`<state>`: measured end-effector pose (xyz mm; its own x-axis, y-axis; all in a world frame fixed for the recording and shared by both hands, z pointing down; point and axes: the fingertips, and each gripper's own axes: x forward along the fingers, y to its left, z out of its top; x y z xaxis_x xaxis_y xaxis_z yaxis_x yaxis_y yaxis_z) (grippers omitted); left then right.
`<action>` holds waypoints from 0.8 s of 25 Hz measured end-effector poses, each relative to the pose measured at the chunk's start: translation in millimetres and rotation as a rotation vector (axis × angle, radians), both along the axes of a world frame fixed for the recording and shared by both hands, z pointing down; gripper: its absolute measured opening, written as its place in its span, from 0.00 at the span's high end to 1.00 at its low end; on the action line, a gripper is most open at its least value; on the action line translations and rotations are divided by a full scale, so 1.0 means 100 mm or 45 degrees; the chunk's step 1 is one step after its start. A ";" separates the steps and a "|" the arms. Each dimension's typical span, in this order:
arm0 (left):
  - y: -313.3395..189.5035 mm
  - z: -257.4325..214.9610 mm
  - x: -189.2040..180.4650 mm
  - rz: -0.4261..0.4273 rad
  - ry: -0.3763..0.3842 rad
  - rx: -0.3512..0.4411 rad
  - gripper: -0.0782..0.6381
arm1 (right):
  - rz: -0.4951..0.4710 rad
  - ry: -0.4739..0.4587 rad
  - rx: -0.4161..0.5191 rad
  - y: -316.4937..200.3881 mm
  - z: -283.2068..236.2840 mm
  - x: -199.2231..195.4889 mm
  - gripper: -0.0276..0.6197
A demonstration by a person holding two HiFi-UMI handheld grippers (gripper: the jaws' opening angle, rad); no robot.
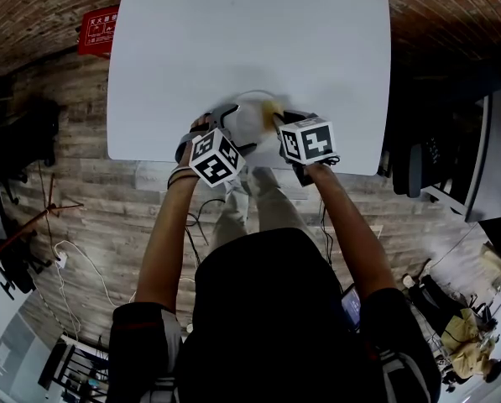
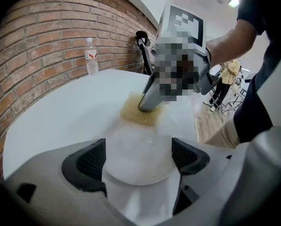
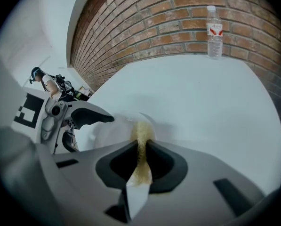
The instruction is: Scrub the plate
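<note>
A white desk [image 1: 233, 40] fills the middle of the head view, its far edge running along a brick wall [image 3: 178, 18]. The person leans over the near edge with both arms out, one claw in each hand, and the two meet just inside that edge. The left claw [image 2: 138, 154] reaches in from the left with its jaws spread wide – the plate [image 1: 254, 122] sits between them, a dark pad at either side of its rim, so the claw clasps it across its width. The plate is small, round and white, lying flat on the desk close to the near edge, well apart from anything else on the surface. The right claw [image 3: 141, 147] comes in from the opposite side, angled down, its jaws pressed close together on a thin yellow sponge [image 2: 133, 112] – the sponge's free end rests on the plate's far side. A clear water bottle [image 3: 214, 27] with a red label stands upright at the desk's far edge, against the wall.
</note>
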<state>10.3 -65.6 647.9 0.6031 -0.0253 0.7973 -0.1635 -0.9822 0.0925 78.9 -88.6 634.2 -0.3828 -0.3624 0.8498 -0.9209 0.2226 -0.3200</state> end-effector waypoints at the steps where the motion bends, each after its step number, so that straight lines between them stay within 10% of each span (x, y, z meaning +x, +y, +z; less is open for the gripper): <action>1: 0.00 0.00 0.00 0.000 0.000 0.000 0.31 | 0.000 0.002 0.000 0.00 0.00 0.01 0.89; 20: 0.01 0.00 0.01 -0.001 0.005 0.002 0.31 | -0.002 -0.016 -0.007 0.03 0.00 0.01 0.89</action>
<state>10.9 -64.4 647.8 0.6059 -0.0270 0.7951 -0.1640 -0.9822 0.0916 80.4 -85.4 633.8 -0.3944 -0.3568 0.8469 -0.9163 0.2223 -0.3331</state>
